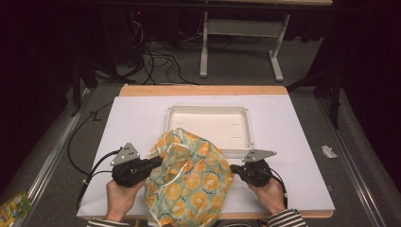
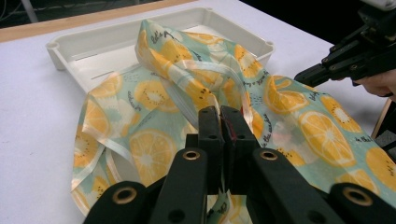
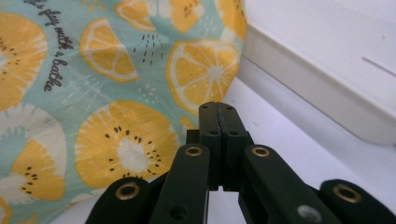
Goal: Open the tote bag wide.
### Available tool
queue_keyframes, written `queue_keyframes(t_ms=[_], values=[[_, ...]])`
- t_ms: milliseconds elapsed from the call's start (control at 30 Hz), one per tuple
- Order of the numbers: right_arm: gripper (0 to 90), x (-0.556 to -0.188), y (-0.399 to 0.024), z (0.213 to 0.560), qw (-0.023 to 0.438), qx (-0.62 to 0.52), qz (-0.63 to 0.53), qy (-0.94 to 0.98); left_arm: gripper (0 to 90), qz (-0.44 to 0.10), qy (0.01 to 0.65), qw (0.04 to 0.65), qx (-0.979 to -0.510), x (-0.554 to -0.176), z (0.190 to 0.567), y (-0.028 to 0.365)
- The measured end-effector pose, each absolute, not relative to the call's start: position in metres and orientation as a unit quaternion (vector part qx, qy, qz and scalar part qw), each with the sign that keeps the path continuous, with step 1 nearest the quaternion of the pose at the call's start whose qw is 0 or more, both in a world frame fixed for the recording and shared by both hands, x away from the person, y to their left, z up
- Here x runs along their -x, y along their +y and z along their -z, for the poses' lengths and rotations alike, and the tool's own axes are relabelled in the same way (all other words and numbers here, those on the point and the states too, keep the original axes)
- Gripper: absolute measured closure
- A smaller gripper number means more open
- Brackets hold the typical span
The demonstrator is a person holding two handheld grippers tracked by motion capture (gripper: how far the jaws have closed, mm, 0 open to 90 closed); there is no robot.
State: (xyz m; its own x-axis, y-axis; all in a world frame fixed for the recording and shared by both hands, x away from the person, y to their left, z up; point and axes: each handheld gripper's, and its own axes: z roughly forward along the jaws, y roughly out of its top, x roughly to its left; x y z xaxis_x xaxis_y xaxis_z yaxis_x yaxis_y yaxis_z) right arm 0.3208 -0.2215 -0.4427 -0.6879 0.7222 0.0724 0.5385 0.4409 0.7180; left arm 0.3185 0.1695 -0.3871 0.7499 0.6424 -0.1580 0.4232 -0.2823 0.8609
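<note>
In the high view, a fruit-print bag is seen lying crumpled at the middle of the table's near edge, its far end draped over the near rim of a white tray that sits toward the far edge. The left gripper is held at the bag's left side, its tips touching the cloth, and the right gripper is held at the bag's right side, tips against the cloth.

In the left gripper view, the left gripper is seen with its jaws pressed together, a thin fold of the bag pinched between them. The tray lies beyond, and the right gripper is seen at the right.

In the right gripper view, the right gripper is seen fully closed with nothing caught between its jaws; its tips rest just beside the bag, on the table next to the tray's wall.
</note>
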Motion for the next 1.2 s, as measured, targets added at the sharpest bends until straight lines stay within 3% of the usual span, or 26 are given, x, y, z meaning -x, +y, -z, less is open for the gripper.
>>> queue_keyframes(t_ms=[467,533,633,700,1200], values=[[88.8,-0.321,-0.225,0.456,0.128,-0.388,-0.356,0.84,88.1,-0.1,0.33,0.495,-0.797,-0.321,0.392,0.163],[79.5,-0.321,-0.227,0.451,0.128,-0.394,-0.368,0.833,88.7,-0.102,0.329,0.496,-0.797,-0.321,0.392,0.162],[76.8,-0.321,-0.227,0.445,0.13,-0.397,-0.377,0.827,88.9,-0.101,0.329,0.497,-0.797,-0.321,0.392,0.163],[68.9,-0.323,-0.225,0.435,0.135,-0.398,-0.388,0.821,89.1,-0.1,0.328,0.498,-0.796,-0.321,0.391,0.163],[45.0,-0.348,-0.18,0.395,0.143,-0.39,-0.402,0.816,89.4,-0.105,0.327,0.49,-0.801,-0.323,0.393,0.158]])
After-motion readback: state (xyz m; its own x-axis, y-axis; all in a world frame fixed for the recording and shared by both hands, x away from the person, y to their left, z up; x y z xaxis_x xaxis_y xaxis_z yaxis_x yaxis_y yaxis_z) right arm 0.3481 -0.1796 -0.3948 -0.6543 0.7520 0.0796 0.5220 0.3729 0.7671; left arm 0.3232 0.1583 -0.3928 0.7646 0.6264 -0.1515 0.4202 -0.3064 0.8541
